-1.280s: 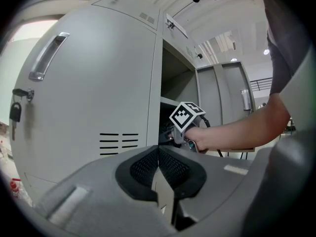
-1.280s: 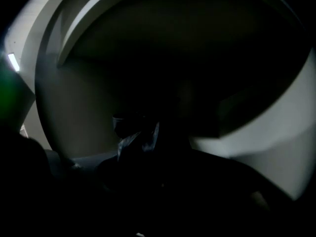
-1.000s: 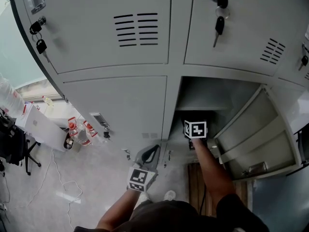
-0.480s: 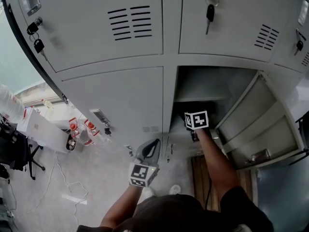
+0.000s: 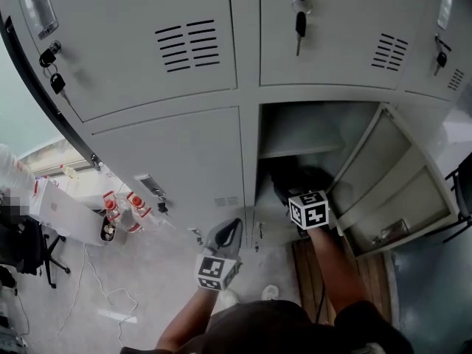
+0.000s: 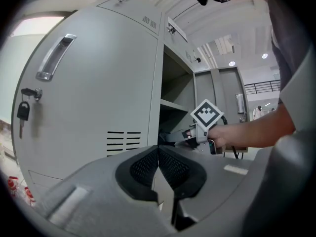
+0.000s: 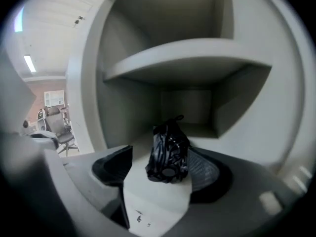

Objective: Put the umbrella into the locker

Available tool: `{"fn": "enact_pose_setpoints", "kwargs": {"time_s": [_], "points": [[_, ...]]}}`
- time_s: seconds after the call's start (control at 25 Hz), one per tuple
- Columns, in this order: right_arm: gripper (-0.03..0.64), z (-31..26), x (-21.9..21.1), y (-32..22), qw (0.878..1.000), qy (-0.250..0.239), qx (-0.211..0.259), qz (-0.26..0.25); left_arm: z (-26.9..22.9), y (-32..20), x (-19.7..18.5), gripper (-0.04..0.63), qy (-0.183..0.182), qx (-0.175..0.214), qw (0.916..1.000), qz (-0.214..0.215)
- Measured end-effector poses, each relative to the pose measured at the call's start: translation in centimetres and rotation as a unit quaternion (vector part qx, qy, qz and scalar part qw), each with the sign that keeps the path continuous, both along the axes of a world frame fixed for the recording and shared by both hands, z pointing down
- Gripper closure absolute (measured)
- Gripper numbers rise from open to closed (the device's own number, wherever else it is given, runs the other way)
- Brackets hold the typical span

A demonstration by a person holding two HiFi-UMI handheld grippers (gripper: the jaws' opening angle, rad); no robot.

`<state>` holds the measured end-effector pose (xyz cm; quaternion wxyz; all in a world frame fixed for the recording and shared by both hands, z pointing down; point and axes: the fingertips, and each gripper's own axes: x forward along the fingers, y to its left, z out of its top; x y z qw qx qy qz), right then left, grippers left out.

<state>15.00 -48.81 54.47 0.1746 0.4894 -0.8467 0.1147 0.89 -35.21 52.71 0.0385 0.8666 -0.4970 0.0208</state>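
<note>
**Right claw** (image 7: 159,154): released. Its jaws have just been opening and stand wide, with the umbrella (image 7: 168,152) between them and neither pad pressing on it. The left pad is clearly apart from it; the right pad is just beside it.

**Umbrella:** folded, black, glossy and crinkled, a short bundle with a round cap facing the claw. It stands on the pale floor of the open locker (image 7: 123,107) compartment, just ahead of the jaw tips and under the shelf (image 7: 187,56).

**Seen only in the right gripper view:** the umbrella's shape and sheen, the jaw gap, the compartment's smooth grey painted walls, and an office chair (image 7: 57,125) far to the claw's left.

**Seen only in the head view:** the open door (image 5: 391,190) swung out to the right of the right claw. Closed grey metal doors with louvred vents (image 5: 188,46) stand above and left of it, with keys (image 5: 300,22) hanging in the locks. Here the umbrella is no more than a dark mass beyond the marker cube.

**Left claw** (image 6: 158,149): clenched on nothing, its dark mesh-textured pads meeting. It is held outside the locker, left of the right claw and facing a closed door with a chrome handle (image 6: 54,58).

**Room:** a pale speckled floor (image 5: 147,271) with a loose white cable and red-labelled bottles (image 5: 122,209), left of the left claw.
</note>
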Motion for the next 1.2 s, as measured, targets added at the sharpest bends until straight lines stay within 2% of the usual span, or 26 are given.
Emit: {"fn": "enact_pose_setpoints", "kwargs": {"time_s": [0.12, 0.36, 0.6, 0.76, 0.92, 1.04, 1.2], "points": [[0.279, -1.6, -0.3, 2.4, 1.000, 0.000, 0.026, -0.001, 0.1, 0.1, 0.1, 0.591, 0.005, -0.006, 1.0000, 0.004], [0.280, -2.8, -1.1, 6.7, 0.999, -0.002, 0.055, 0.003, -1.1, -0.1, 0.4, 0.591, 0.008, 0.006, 0.9999, 0.011], [0.393, -4.4, -2.3, 10.7, 0.996, -0.043, 0.073, -0.009, -2.7, -0.1, -0.5, 0.591, 0.013, 0.026, 0.9996, 0.008], [0.477, -5.1, -2.2, 11.3, 0.994, -0.038, 0.101, -0.002, -3.0, -0.2, -1.3, 0.591, 0.020, 0.012, 0.9997, -0.002], [0.540, -5.4, -1.6, 10.9, 0.993, -0.041, 0.113, 0.007, -3.2, -0.5, -1.5, 0.591, 0.012, 0.020, 0.9997, 0.000], [0.612, -5.5, -1.1, 10.6, 0.992, -0.036, 0.118, 0.018, -3.4, -0.9, -1.6, 0.591, 0.012, 0.030, 0.9995, -0.003], [0.612, -5.7, -0.7, 10.4, 0.991, -0.021, 0.130, 0.024, -3.4, -1.1, -1.2, 0.591, 0.016, 0.018, 0.9997, 0.000]]}}
